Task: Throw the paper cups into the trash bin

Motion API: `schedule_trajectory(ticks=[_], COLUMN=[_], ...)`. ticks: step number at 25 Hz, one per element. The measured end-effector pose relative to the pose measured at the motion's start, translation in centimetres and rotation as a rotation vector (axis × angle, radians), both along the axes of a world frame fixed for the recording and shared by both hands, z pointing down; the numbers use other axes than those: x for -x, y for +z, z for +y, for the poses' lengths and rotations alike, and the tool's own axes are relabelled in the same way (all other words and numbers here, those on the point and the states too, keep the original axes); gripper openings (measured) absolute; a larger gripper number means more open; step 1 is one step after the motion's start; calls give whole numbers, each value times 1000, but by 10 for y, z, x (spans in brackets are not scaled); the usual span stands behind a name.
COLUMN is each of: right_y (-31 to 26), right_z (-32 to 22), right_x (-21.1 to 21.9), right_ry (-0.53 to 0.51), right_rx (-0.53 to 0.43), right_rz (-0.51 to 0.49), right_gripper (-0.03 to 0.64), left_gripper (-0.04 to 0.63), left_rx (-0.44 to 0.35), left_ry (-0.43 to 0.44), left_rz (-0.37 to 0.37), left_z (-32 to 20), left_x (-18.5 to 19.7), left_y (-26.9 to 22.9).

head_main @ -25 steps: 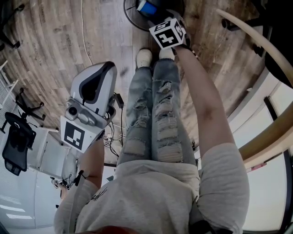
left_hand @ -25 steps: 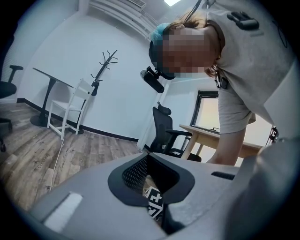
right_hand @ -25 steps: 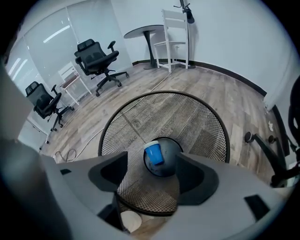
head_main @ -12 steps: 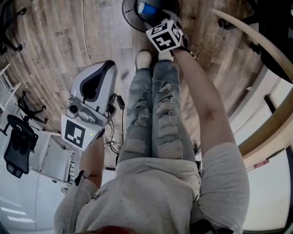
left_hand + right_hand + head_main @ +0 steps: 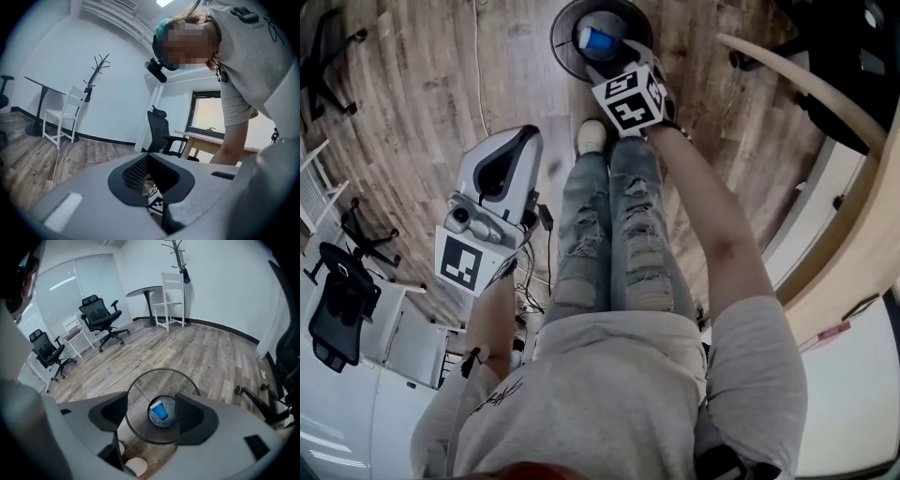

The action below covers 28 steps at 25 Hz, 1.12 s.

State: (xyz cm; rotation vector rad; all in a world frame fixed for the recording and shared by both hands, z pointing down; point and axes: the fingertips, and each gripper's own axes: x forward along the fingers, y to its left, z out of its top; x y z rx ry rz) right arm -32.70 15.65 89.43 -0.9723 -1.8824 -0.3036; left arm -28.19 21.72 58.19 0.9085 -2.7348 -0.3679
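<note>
At the person's left side, the left gripper (image 5: 149, 161) has its jaws pressed together on nothing. Ahead, the right gripper (image 5: 152, 414) hangs over the bin (image 5: 140, 431), jaws spread and empty. The cup (image 5: 159, 410) lies at the bin's bottom. Best to lift straight up, clear of the rim. Beyond lie a plank floor (image 5: 206, 357) and office chairs (image 5: 101, 315).

One paper cup (image 5: 160, 410), one trash bin (image 5: 140, 398)
</note>
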Motion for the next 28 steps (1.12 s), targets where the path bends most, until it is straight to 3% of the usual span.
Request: schedule_trajectory(ticks=[22, 28], right_y=[-141, -182], right_z=[-9, -14], right_x=[-14, -15], right_ry=[-25, 18], right_rx=[59, 92], right_rz=[-97, -135], right_gripper=[293, 293], left_gripper=[3, 3], left_rx=[15, 29], left_ry=[11, 22], left_rz=[-44, -66], left_z=[-12, -14], left_x=[-8, -14], left_y=[-85, -107])
